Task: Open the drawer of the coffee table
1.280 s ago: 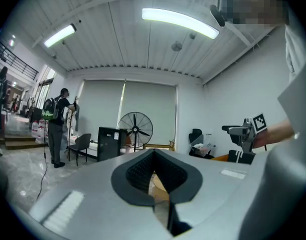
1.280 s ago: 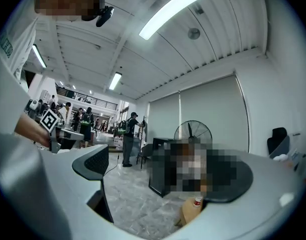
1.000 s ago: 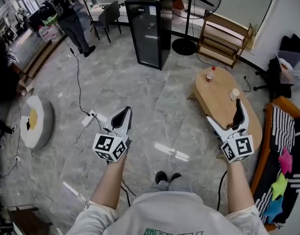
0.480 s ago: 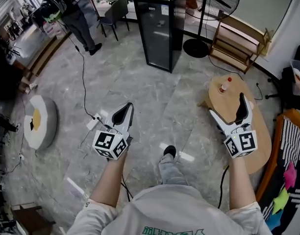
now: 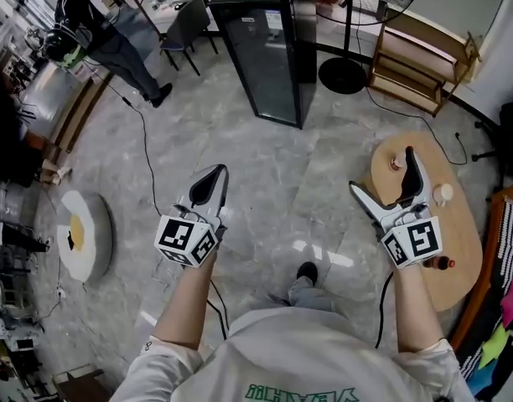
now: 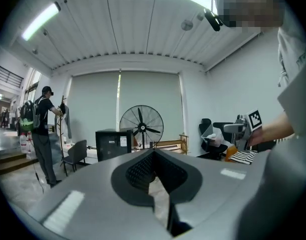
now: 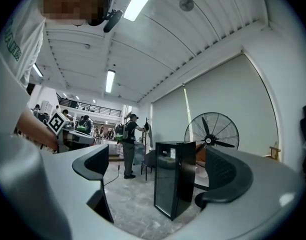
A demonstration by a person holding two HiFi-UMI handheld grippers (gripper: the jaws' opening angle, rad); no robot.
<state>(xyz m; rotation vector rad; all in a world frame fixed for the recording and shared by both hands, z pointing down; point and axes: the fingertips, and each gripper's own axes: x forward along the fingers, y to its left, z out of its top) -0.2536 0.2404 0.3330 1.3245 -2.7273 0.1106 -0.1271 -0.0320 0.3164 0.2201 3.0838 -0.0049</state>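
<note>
The oval wooden coffee table [image 5: 454,229] stands on the marble floor at the right of the head view. No drawer shows from here. On its top are a red-capped bottle [image 5: 397,162], a white cup [image 5: 443,193] and a dark bottle [image 5: 441,264]. My right gripper [image 5: 384,178] is open and empty, held in the air over the table's near-left edge. My left gripper [image 5: 209,182] is shut on nothing, over bare floor well left of the table. The left gripper view shows its jaws [image 6: 154,159] pressed together. The right gripper [image 7: 160,174] looks into the room, not at the table.
A black glass-door fridge [image 5: 269,48], a standing fan [image 5: 347,65] and a low wooden shelf [image 5: 420,57] line the far side. A person [image 5: 97,32] stands far left, with a cable [image 5: 143,141] across the floor. A round white cushion [image 5: 85,237] lies left. A sofa [image 5: 512,249] flanks the table.
I have stepped forward, so the coffee table has drawn closer under the right gripper. Both grippers keep their pose; the left stays shut and the right stays open.
</note>
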